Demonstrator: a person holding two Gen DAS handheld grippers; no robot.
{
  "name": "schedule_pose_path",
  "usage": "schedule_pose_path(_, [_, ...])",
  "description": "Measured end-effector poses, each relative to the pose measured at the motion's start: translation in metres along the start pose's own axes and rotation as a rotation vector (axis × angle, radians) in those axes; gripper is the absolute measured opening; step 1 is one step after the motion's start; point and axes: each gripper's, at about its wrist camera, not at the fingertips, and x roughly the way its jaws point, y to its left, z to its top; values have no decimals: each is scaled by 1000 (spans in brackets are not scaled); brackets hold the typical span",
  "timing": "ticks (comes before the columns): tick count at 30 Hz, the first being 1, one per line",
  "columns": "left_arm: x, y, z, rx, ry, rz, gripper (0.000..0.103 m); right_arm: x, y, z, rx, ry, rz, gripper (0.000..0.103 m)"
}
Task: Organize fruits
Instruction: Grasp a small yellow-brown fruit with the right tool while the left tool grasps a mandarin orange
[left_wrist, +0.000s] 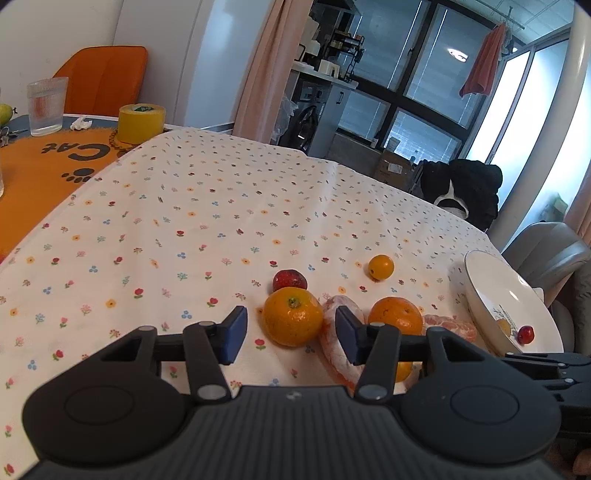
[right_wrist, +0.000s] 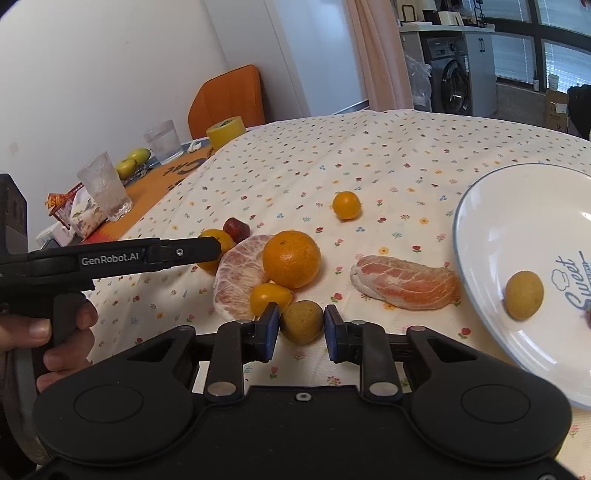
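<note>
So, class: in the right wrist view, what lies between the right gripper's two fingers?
A small brownish-green round fruit sits between the right gripper fingers, on the flowered tablecloth.

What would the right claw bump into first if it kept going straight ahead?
The right claw would meet the small brownish-green fruit first; it already sits between the open fingers. Beyond it lie a small yellow fruit and a big orange, though depth is hard to judge.

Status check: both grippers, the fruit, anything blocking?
Left gripper open, empty. Right gripper open, straddling brown fruit, pads not touching. Plate right, path open.
</note>
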Motion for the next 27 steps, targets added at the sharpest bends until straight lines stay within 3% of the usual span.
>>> schedule_pose_path(3, [3, 0, 0, -7, 1, 4, 51, -3, -3, 1, 7, -7, -4, 25])
schedule_pose_path(10, [7, -2, 3, -22, 6, 5, 36, -12, -8, 3, 14, -31, -9, 25])
schedule_pose_path(27, [-29, -34, 9, 29, -53, -22, 35, -48, -16, 5, 24, -116, -23, 25])
